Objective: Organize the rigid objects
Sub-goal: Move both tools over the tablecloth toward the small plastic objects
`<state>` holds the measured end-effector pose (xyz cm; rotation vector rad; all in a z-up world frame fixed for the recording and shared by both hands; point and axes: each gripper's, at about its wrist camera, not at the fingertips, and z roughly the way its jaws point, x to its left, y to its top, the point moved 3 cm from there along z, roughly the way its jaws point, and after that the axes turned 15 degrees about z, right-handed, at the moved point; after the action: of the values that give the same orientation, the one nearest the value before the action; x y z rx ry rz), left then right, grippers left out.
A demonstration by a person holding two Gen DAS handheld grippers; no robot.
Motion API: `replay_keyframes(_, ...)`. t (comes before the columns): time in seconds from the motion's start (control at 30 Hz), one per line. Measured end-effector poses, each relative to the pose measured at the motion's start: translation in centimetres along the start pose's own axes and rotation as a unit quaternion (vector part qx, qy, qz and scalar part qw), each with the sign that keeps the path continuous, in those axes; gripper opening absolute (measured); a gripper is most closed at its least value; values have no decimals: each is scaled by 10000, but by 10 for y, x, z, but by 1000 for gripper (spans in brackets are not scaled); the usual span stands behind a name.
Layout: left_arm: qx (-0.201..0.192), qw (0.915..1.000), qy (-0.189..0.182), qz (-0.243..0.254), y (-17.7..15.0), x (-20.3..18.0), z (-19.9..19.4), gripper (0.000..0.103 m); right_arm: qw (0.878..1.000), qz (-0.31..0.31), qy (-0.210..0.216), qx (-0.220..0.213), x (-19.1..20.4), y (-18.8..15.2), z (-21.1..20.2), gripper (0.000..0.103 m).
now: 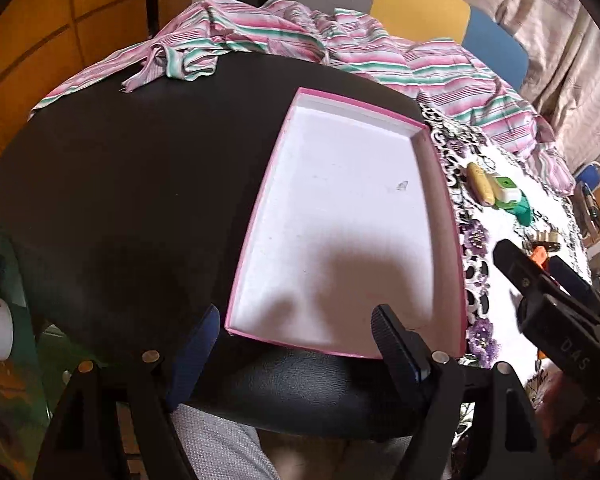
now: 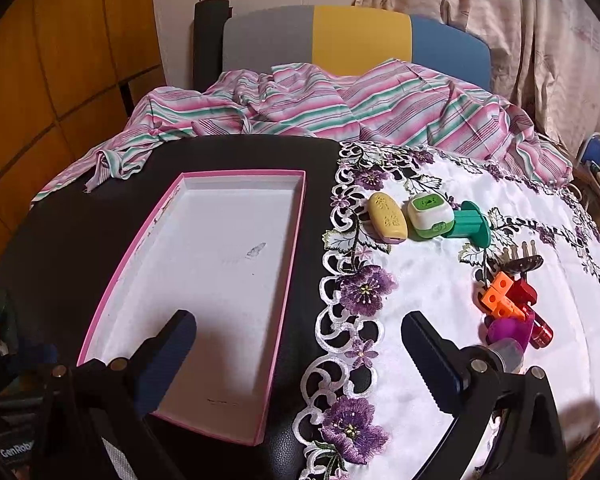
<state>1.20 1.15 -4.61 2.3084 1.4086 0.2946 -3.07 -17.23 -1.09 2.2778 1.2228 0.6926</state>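
Since the pink-rimmed tray (image 2: 204, 280) sits bare on the black tabletop (image 2: 80, 232), it looks staged as the drop spot for the small toys (image 2: 416, 216) on the lace cloth (image 2: 420, 300) beside it; left gripper (image 1: 296, 344) and right gripper (image 2: 300, 360) both hover wide open, holding nothing.

The tray (image 2: 204, 280) is white inside with a pink rim, on a black tabletop (image 2: 80, 232). The cloth (image 2: 440, 292) is white with purple embroidered flowers; the sheet (image 2: 340, 108) is striped pink, green and white.
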Motion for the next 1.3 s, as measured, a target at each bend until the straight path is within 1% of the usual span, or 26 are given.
replay_keyframes(0.13,47,9995,286,105,-1,-1,0,78,10000,-1,-6,7,-1,-1,0,103)
replay_keyframes(0.2,76,9991,372,185,-1,-2,0,72,10000,36,-7,29,-2,-2,0,103)
replay_keyframes(0.23,127,9989,391,236,-1,-2,2,71,10000,59,0,36,-3,-2,0,103)
replay_keyframes(0.37,281,9986,323,307,-5,-8,7,71,9995,275,-21,123,-13,-1,1,103)
replay_keyframes(0.5,306,9985,28,454,-10,-20,11,71,9971,670,-112,355,-32,0,4,103)
replay_keyframes(0.57,258,9981,-118,547,-11,-26,10,66,9948,888,-174,471,-47,2,5,103)
replay_keyframes(0.6,243,9977,-241,581,-12,-30,10,66,9933,1042,-188,462,-56,3,4,103)
replay_keyframes(0.67,251,9964,-585,561,-13,-34,12,66,9898,1366,-180,373,-75,6,-1,103)
replay_keyframes(0.73,246,9930,-1087,392,-13,-39,14,66,9857,1630,-169,387,-93,10,-3,103)
replay_keyframes(0.8,171,9892,-1428,270,-13,-43,14,66,9817,1843,-265,399,-110,15,-4,103)
replay_keyframes(0.83,116,9876,-1541,285,-12,-47,12,66,9800,1925,-315,384,-118,17,-4,103)
replay_keyframes(0.87,76,9867,-1588,348,-11,-52,11,67,9782,2013,-359,365,-127,19,-4,103)
replay_keyframes(0.93,-20,9851,-1538,771,-7,-67,8,68,9732,2215,-519,325,-144,21,-5,103)
replay_keyframes(1.0,155,9816,-1457,1221,-7,-86,9,68,9681,2416,-586,315,-160,24,-4,103)
replay_keyframes(1.1,128,9752,-1703,1407,-6,-104,3,67,9633,2607,-582,257,-181,31,-7,100)
replay_keyframes(1.13,120,9744,-1703,1465,-6,-107,2,67,9622,2642,-613,227,-187,33,-8,97)
replay_keyframes(1.2,22,9733,-1620,1625,-2,-120,-1,66,9584,2716,-853,196,-202,38,-10,97)
replay_keyframes(1.27,-167,9717,-1452,1853,2,-131,-5,66,9522,2856,-1068,212,-217,39,-11,97)
replay_keyframes(1.3,-238,9694,-1365,2028,6,-142,-6,66,9486,2948,-1126,251,-224,38,-11,97)
